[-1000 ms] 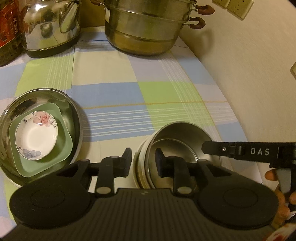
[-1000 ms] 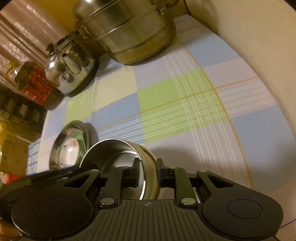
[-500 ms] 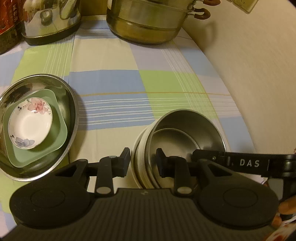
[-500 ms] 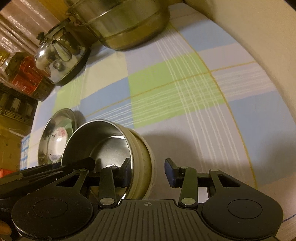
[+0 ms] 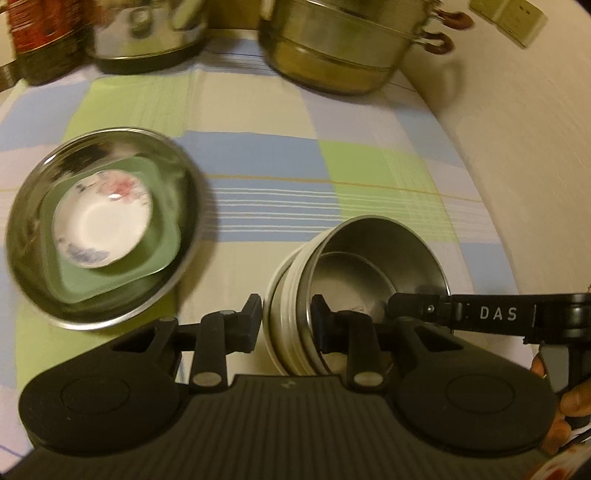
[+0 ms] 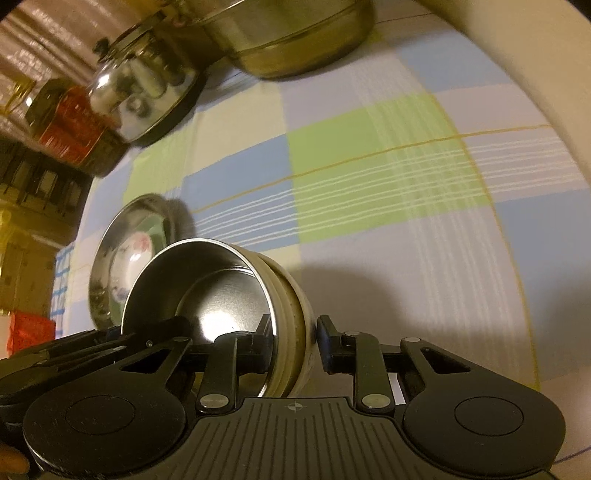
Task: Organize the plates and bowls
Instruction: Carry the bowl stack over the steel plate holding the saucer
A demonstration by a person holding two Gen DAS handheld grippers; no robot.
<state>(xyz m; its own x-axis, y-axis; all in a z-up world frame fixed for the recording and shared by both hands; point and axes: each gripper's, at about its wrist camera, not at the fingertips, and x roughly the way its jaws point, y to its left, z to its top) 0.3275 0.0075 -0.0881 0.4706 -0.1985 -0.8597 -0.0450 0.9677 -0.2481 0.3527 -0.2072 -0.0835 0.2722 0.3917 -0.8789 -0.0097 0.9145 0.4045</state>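
A stack of steel-lined cream bowls [image 5: 354, 273] is held tilted above the checked tablecloth. My left gripper [image 5: 286, 321] is shut on the stack's near-left rim. My right gripper [image 6: 295, 338] straddles the opposite rim, fingers slightly apart from the wall; it also shows in the left wrist view [image 5: 480, 314]. The bowl stack shows in the right wrist view [image 6: 221, 288]. At the left a steel plate [image 5: 29, 236] holds a green square dish [image 5: 155, 251] and a white flowered saucer [image 5: 99, 218].
A large steel steamer pot [image 5: 351, 48] and a kettle [image 5: 147, 33] stand at the back. A red-labelled jar [image 5: 40, 40] is at the back left. A wall [image 5: 517, 147] runs along the right. The steel plate [image 6: 107, 258] lies left of the bowls.
My right gripper opened half a second ago and has since narrowed around the rim. The bowl stack has tilted and lifted. The left view has swung toward the steel plate.
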